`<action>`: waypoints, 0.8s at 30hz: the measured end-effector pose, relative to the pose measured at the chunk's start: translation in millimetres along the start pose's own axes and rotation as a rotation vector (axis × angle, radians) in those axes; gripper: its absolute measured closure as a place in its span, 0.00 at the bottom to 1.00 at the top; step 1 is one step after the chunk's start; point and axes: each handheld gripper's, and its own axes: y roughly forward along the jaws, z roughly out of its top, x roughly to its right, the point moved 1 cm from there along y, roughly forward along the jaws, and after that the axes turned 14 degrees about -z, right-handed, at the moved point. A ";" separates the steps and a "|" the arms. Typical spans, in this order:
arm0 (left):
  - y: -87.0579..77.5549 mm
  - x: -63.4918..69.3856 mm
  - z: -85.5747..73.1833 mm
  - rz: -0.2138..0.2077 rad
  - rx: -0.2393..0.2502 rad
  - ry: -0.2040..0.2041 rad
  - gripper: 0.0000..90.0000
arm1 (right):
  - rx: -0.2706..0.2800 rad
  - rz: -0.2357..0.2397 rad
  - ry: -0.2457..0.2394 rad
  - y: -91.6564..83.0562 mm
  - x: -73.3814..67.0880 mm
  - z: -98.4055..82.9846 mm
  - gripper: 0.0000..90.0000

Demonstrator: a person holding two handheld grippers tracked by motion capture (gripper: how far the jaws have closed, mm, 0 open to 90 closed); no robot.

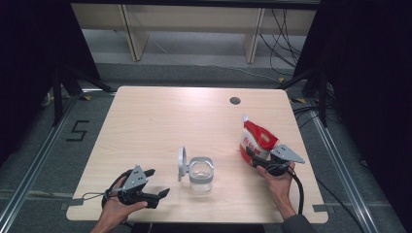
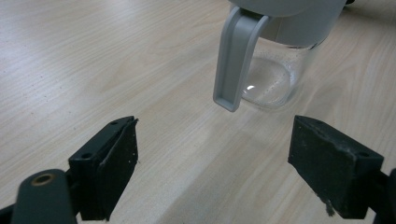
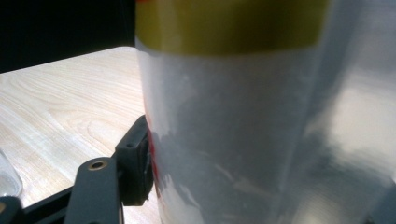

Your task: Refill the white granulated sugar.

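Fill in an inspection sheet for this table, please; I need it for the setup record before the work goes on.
Surface: light wooden table, round hole near the far edge.
Job's things: red and white pouch, upright; glass jar, grey lid flipped open.
Clutter: nothing seen.
Grippers: left gripper open, short of the jar; right gripper with the pouch between its jaws, one pad against it.
Cables: black cable trails from the right gripper.
Surroundings: black curtains, wooden furniture behind.

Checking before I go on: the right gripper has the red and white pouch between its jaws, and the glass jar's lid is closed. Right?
Not quite: the glass jar stands with its grey lid flipped open, as the high view shows. The right gripper does have the red and white pouch between its jaws.
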 end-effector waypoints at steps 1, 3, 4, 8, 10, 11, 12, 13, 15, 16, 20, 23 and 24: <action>-0.2 0.1 0.0 -0.001 0.004 -0.002 0.17 | 0.008 0.002 0.000 0.6 0.1 -0.3 0.41; -0.4 0.1 -0.3 0.002 0.005 -0.010 0.17 | 0.004 0.013 0.018 -0.2 -0.6 -0.4 0.42; -0.1 -0.2 -0.4 0.001 0.006 -0.005 0.17 | 0.006 0.017 0.002 0.5 0.9 -0.7 0.42; 1.0 1.3 -0.4 0.002 -0.003 0.001 0.17 | -0.020 -0.005 0.016 0.7 -0.5 -3.9 0.43; 1.2 1.4 -0.3 0.001 -0.003 0.003 0.17 | -0.018 -0.002 0.024 1.6 -0.3 -4.6 0.43; 1.3 1.2 -0.4 -0.001 -0.002 0.003 0.17 | -0.014 0.000 0.019 2.4 -0.1 -4.6 0.43; 1.2 1.1 -0.5 0.000 -0.002 0.002 0.17 | -0.010 0.004 0.015 3.1 0.1 -4.7 0.43; 1.3 1.0 -0.5 0.000 -0.002 0.001 0.17 | -0.007 0.009 0.012 4.1 0.2 -4.9 0.43; 1.3 1.1 -0.5 0.000 -0.002 0.002 0.17 | -0.010 0.002 0.004 2.8 1.3 -4.8 0.46; 1.5 1.2 -0.4 -0.001 -0.001 0.002 0.17 | -0.007 0.006 0.004 3.0 0.7 -4.9 0.47; 2.4 1.3 -0.6 -0.007 -0.004 0.005 0.17 | -0.011 -0.001 0.003 3.0 0.7 -4.8 0.48; 2.2 1.0 -0.7 -0.006 -0.008 0.008 0.17 | -0.012 -0.003 0.002 3.1 1.0 -4.8 0.48; 2.3 0.9 -0.7 -0.006 -0.009 0.008 0.17 | -0.025 0.014 0.020 3.1 0.7 -5.4 0.48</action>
